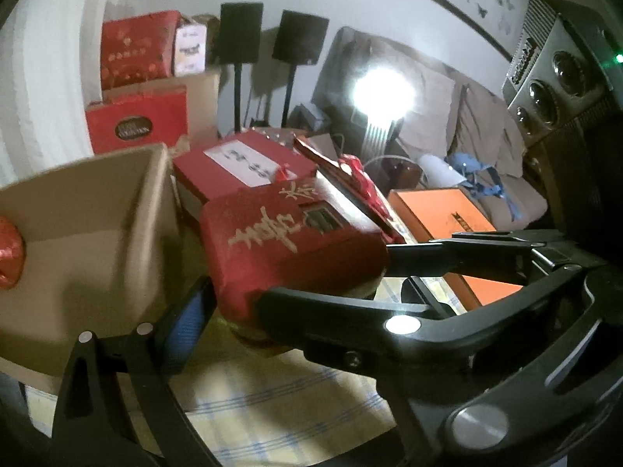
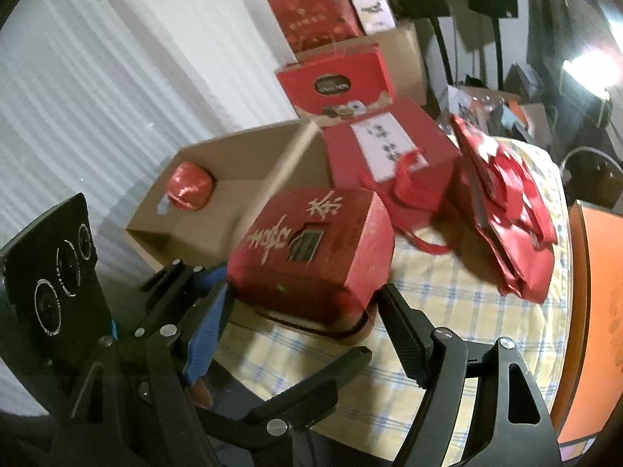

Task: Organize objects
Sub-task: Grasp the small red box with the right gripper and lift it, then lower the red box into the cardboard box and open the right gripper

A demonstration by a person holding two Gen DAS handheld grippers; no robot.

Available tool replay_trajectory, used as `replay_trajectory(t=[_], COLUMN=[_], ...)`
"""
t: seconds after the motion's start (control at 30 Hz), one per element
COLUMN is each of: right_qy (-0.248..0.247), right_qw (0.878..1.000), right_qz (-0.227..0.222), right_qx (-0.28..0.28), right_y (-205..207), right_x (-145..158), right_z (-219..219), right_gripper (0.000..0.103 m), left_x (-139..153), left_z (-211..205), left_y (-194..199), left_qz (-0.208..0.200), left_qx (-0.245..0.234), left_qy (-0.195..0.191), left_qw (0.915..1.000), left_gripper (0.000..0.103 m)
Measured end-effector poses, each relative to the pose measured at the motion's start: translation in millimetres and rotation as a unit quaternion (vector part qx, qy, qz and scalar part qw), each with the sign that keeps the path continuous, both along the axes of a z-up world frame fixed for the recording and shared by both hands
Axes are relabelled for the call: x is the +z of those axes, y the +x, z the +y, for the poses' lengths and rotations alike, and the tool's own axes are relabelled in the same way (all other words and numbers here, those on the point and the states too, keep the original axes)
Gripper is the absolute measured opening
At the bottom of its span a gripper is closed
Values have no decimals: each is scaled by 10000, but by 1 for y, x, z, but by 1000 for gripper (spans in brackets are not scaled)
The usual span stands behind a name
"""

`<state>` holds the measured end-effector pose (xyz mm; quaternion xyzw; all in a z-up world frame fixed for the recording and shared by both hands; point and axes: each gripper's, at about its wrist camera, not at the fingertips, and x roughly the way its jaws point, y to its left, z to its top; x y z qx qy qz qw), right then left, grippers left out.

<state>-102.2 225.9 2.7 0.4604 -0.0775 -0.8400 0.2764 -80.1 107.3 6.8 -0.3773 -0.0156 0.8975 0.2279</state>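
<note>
Box (image 2: 311,249), red with gold characters, sits lifted between my two hand-held grippers, above the checked bench (image 2: 447,311), beside the open carton (image 2: 233,179). My right hand-held gripper (image 2: 300,307) and left hand-held gripper (image 1: 296,292) both clamp it.

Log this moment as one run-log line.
held: red box | left tool: shut on it | right tool: shut on it | nearby: open carton holding red ball
</note>
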Motion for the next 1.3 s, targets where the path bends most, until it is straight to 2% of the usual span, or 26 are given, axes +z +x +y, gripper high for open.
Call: replay_trajectory(t=[0.27, 0.33, 0.53, 0.87, 1.3], right_qy=[102, 264, 368, 309, 175], right_qw=[9995, 9987, 9974, 9971, 9948], right_qz=[191, 385, 569, 535, 368], right_qx=[240, 222, 256, 451, 934], right_y=[-1, 1, -6, -9, -27], right_x=[21, 28, 42, 49, 40], right_z=[-46, -57, -78, -102, -157], right_gripper=[78, 78, 78, 78, 78], left_x=[23, 25, 29, 54, 41], left_z=[-44, -53, -73, -104, -160], left_y=[6, 5, 0, -3, -16], left_qz=[153, 124, 150, 466, 224], left_qx=[190, 178, 200, 410, 910], left_qy=[91, 131, 300, 415, 483], left_qw=[9997, 9997, 9992, 9972, 9944], left_gripper=[92, 88, 88, 88, 88])
